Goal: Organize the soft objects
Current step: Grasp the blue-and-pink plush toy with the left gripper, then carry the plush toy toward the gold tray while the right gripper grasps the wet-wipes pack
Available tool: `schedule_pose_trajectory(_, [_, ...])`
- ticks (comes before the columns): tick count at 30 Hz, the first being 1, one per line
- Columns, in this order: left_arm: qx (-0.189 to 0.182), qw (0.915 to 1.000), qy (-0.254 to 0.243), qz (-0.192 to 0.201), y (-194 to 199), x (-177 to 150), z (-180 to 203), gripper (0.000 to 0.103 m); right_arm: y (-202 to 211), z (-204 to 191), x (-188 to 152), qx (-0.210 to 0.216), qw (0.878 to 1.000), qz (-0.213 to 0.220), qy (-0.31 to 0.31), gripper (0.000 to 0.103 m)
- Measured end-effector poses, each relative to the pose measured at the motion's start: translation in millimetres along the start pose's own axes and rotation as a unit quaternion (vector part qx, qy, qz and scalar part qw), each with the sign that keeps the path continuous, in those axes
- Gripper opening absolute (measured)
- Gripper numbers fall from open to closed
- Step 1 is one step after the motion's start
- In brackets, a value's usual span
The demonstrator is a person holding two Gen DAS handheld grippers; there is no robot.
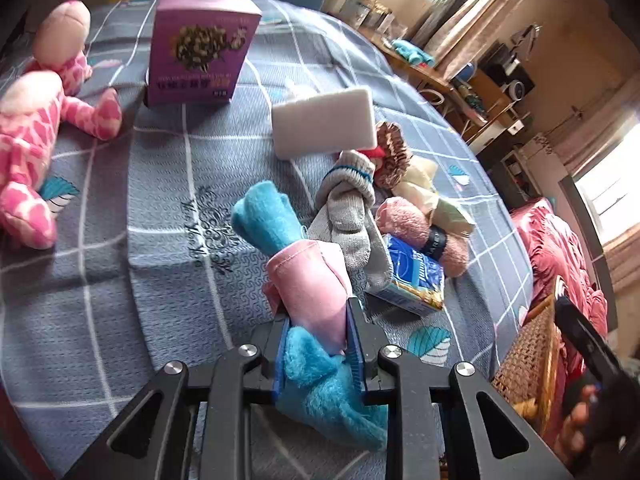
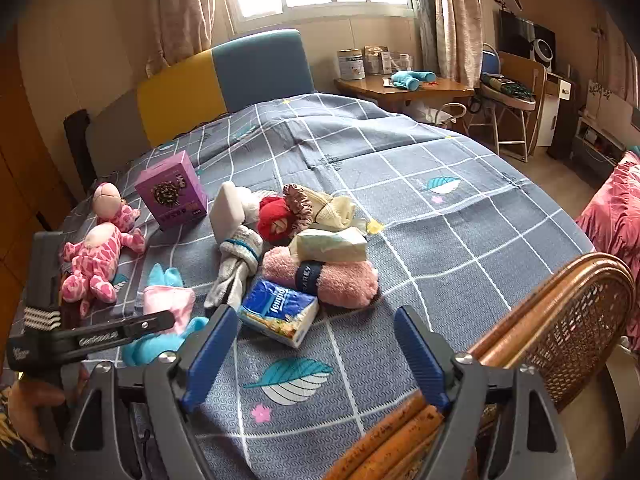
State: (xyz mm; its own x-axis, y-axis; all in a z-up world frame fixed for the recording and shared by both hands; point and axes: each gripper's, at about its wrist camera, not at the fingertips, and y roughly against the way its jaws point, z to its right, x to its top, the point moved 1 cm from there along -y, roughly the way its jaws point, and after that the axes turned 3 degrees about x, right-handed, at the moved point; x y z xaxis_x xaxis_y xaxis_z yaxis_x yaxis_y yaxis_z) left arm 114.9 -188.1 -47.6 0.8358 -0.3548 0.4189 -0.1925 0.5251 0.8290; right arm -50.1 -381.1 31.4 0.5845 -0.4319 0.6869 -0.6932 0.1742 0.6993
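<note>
Left wrist view, from the left: a pink giraffe-print plush (image 1: 36,132) lies on the grey checked bedspread (image 1: 160,208), with a purple box (image 1: 200,50) standing upright just beyond its foot. At centre my left tongs (image 1: 320,344) are pressed shut on a blue plush toy in a pink garment (image 1: 304,280); the toy lies lengthwise between the blue pads, its blue head end pointing away over the bed and its furry blue rear bunched back against the tong body. Beyond it a white sponge block (image 1: 324,122) stands on edge, and to the right a grey sock bundle (image 1: 348,208), a rolled pink towel with a dark band (image 1: 420,232) and a blue tissue pack (image 1: 412,276) lie heaped together, touching.

From the right wrist, my left tongs (image 2: 160,322) show at the left edge, clamped on the same blue-and-pink toy (image 2: 168,304) near the bed's edge. My right tongs (image 2: 316,352) are spread wide and hold nothing, above a leaf print on the bedspread; the tissue pack (image 2: 280,314) lies just beyond the left pad. A wicker chair back (image 2: 568,320) stands at right.
</note>
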Motion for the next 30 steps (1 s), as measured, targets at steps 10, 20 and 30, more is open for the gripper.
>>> schedule_pose_trajectory(10, [0.008, 0.9977, -0.064, 0.02, 44, -29, -29, 0.025, -52, 1, 47, 0.014, 0.997, -0.075, -0.003, 0.082])
schedule_pose_trajectory(20, [0.027, 0.9987, -0.044, 0.008, 23, -37, -37, 0.029, -155, 28, 95, -0.034, 0.979, -0.201, 0.007, 0.098])
schedule_pose_trajectory(30, [0.025, 0.9996, -0.011, -0.012, 10, -35, -44, 0.036, -219, 31, 87, -0.037, 0.948, -0.315, 0.015, 0.069])
